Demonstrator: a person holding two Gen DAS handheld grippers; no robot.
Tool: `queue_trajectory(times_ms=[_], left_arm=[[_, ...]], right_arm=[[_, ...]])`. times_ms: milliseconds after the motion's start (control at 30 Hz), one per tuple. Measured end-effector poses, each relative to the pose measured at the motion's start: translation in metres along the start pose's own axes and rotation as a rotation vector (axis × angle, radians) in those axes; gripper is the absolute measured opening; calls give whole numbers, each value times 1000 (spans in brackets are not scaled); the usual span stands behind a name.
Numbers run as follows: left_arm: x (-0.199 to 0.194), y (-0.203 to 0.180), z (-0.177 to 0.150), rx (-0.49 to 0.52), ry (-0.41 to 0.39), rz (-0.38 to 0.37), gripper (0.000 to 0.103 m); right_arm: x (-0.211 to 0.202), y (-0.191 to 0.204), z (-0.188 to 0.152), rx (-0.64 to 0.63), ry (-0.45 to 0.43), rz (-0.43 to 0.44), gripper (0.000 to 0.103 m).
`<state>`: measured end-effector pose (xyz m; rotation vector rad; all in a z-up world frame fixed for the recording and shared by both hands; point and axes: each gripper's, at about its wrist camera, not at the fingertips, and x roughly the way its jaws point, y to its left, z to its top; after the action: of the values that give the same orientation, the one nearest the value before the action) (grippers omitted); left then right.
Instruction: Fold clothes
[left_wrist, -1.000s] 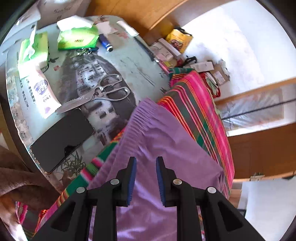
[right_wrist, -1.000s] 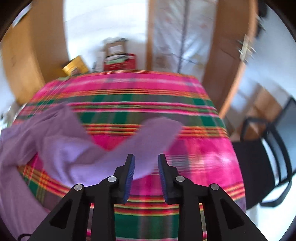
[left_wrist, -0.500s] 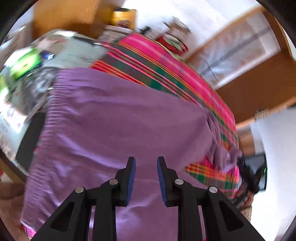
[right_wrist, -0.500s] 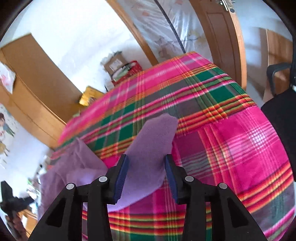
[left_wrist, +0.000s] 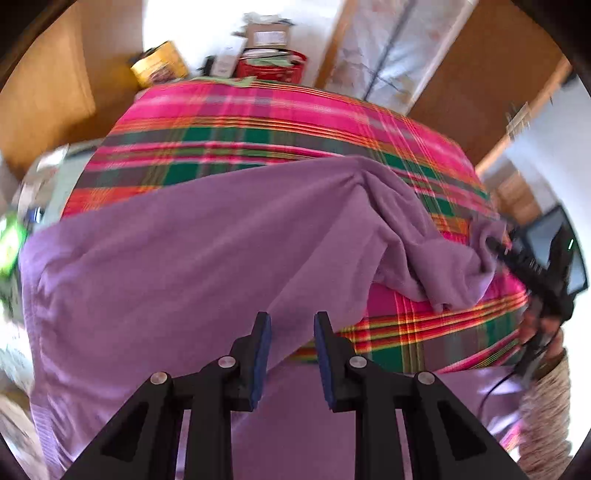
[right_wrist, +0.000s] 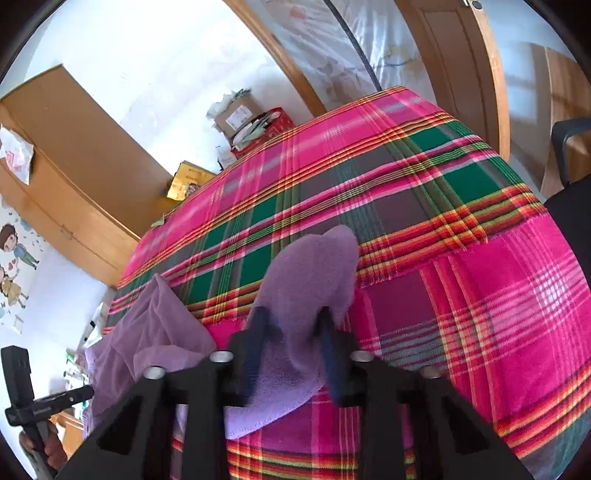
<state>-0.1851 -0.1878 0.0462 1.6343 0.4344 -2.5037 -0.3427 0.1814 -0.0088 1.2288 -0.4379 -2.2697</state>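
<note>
a purple garment lies spread across the near part of a pink, green and orange plaid blanket, its near edge running off the bottom of the left wrist view under the gripper's black arms. the left gripper hangs above that cloth with a clear gap between its blue pads and nothing caught in it; the fabric below looks untouched, though motion blur softens the whole frame. at the right, the garment narrows into a bunched, creased part that leads toward the right gripper, seen only as a dark tip against the cloth, with the hand holding it half cut off by the lens rim.

from the right wrist view the right gripper has just been closing, and its pads are clenched on a narrow purple end of the garment; the fabric drapes over the fingertips and hides where the pads meet it. the rest of the garment shows at the left, partly behind the gripper body. at the far edge of the blanket stand a cardboard box and a red container; their contents are too small to make out.
</note>
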Motion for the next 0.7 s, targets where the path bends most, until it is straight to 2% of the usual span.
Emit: queue_trajectory(times_ms=[133, 300, 433, 700], left_arm=[[18, -11, 9, 6, 23, 25, 24], [33, -14, 17, -6, 51, 50, 24], [37, -14, 18, -34, 58, 46, 16], [41, -11, 16, -70, 59, 10, 6]], right_arm=[[-3, 2, 9, -26, -19, -4, 12], [-22, 2, 29, -59, -110, -18, 11], [-31, -8, 41, -59, -165, -62, 11], [-29, -40, 53, -14, -196, -152, 11]])
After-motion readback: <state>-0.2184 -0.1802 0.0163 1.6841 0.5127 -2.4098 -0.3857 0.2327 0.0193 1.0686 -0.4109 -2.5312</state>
